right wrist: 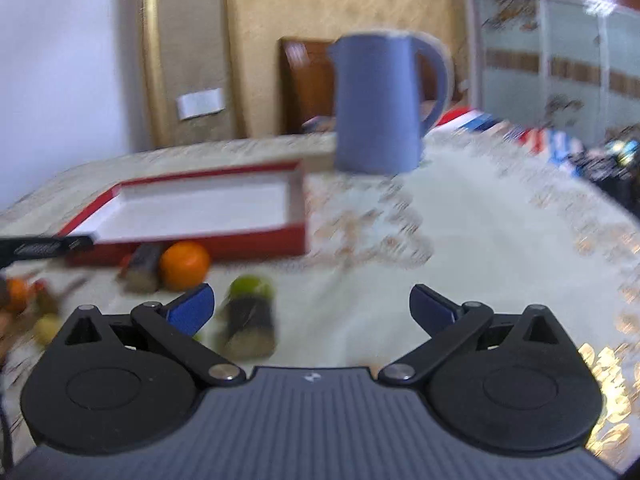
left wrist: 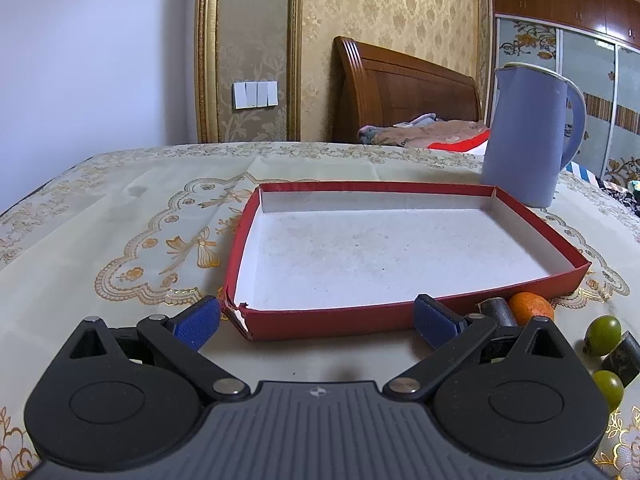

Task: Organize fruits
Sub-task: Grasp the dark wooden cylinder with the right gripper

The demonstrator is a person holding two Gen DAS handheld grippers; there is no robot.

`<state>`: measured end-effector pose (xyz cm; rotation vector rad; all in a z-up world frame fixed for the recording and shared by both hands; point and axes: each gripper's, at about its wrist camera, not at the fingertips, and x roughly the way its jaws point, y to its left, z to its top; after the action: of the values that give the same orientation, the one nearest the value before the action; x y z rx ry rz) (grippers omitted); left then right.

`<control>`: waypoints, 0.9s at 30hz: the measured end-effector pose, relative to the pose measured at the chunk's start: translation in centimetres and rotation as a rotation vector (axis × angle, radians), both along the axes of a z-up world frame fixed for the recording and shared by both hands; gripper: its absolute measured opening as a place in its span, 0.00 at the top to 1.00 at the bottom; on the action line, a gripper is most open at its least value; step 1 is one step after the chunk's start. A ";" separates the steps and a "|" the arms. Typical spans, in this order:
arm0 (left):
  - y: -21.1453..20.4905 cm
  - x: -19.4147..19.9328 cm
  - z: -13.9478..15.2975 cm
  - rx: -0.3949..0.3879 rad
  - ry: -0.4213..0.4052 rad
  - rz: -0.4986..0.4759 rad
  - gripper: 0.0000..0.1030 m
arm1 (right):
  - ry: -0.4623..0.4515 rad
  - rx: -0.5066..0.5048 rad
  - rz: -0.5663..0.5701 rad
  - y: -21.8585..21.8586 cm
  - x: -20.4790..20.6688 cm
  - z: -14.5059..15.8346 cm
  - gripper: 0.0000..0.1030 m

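Up close, the orange [left wrist: 531,309] is round, bright and matte, lying on the surface [left wrist: 120,208] just against the red tray's [left wrist: 440,316] near wall; being round, it shows no clear long axis. Left tongs [left wrist: 318,322] and right tongs [right wrist: 312,308] both gape wide, holding nothing.

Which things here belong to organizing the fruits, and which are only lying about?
For the job: orange, two green fruits, red tray.
Lying about: blue jug, dark cylinders, tablecloth.
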<state>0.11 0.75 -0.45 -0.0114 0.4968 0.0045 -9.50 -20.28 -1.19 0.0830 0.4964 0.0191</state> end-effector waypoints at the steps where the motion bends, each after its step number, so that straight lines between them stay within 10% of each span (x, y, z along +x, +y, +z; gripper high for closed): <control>1: 0.0 0.0 0.0 0.001 0.000 0.002 0.00 | -0.002 -0.031 -0.024 0.4 -0.2 -0.3 0.08; 10: -0.1 0.2 0.0 0.009 0.005 0.005 0.00 | 0.044 -0.108 -0.002 2.6 1.7 -1.2 0.16; 18: 0.0 0.1 0.1 0.012 0.001 0.009 0.00 | 0.101 -0.085 0.044 3.4 3.6 -2.3 0.71; 27: 4.0 -4.1 1.0 -0.051 -0.036 0.020 0.00 | 0.089 -0.001 0.051 2.2 3.6 -2.3 0.70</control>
<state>-3.96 4.73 0.57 -0.0662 0.4606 0.0117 -5.95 -18.11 -3.54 0.0705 0.5877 0.0655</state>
